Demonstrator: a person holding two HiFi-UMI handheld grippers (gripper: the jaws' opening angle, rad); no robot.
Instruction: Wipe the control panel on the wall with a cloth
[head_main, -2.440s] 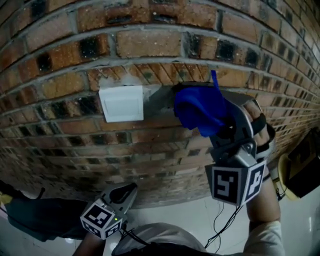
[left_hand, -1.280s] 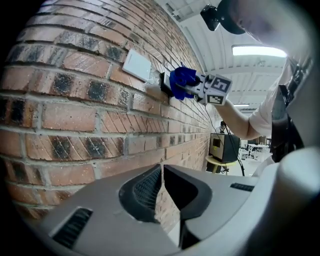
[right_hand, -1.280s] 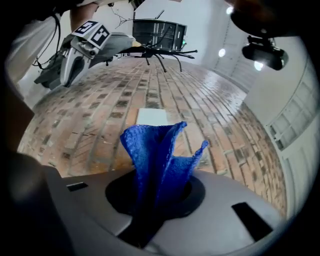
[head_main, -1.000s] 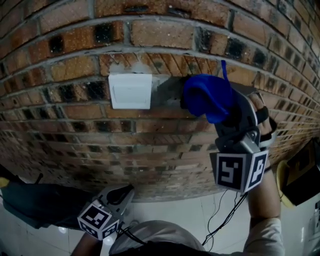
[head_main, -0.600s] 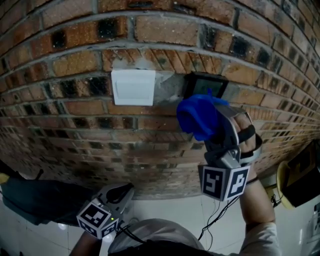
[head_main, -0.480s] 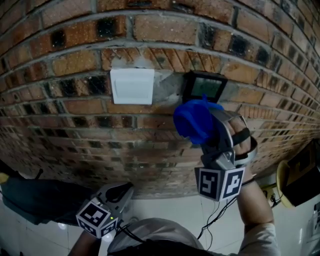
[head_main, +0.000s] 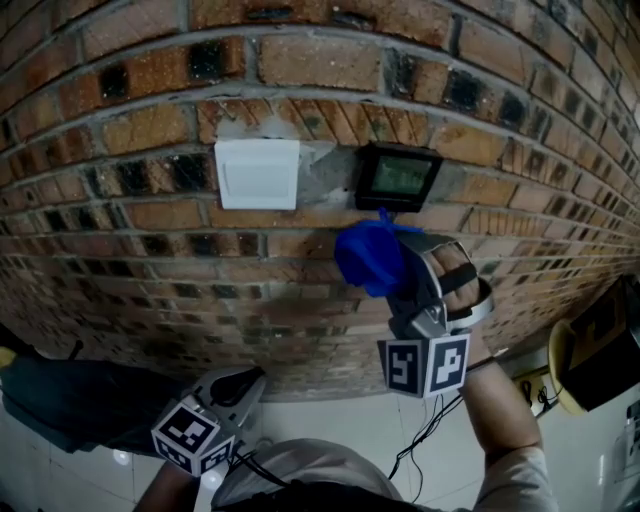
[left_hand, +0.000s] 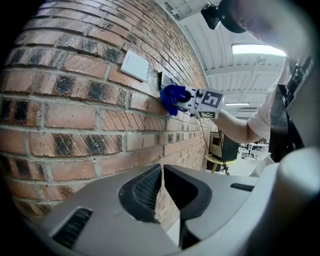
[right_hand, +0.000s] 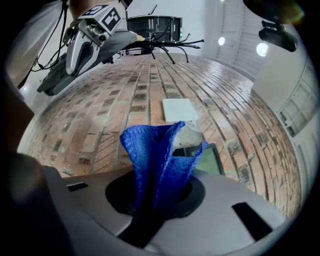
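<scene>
The control panel (head_main: 397, 177) is a small black box with a greenish screen, set in the brick wall right of a white switch plate (head_main: 257, 174). My right gripper (head_main: 385, 270) is shut on a bunched blue cloth (head_main: 367, 258), held just below the panel and off its screen. In the right gripper view the blue cloth (right_hand: 160, 160) stands up between the jaws, with the control panel (right_hand: 210, 159) partly hidden behind it. My left gripper (head_main: 248, 385) hangs low at the bottom left, jaws shut and empty, far from the panel; its own view shows the left gripper (left_hand: 162, 182) closed.
The brick wall (head_main: 130, 260) fills the head view. A dark bag or cloth (head_main: 70, 410) lies on the pale floor at lower left. A yellow-rimmed stand with a black box (head_main: 595, 340) sits at right. Cables (head_main: 430, 440) hang under my right arm.
My right gripper with the blue cloth has moved down and left off the control panel, uncovering its screen. The left gripper has stayed in place.
</scene>
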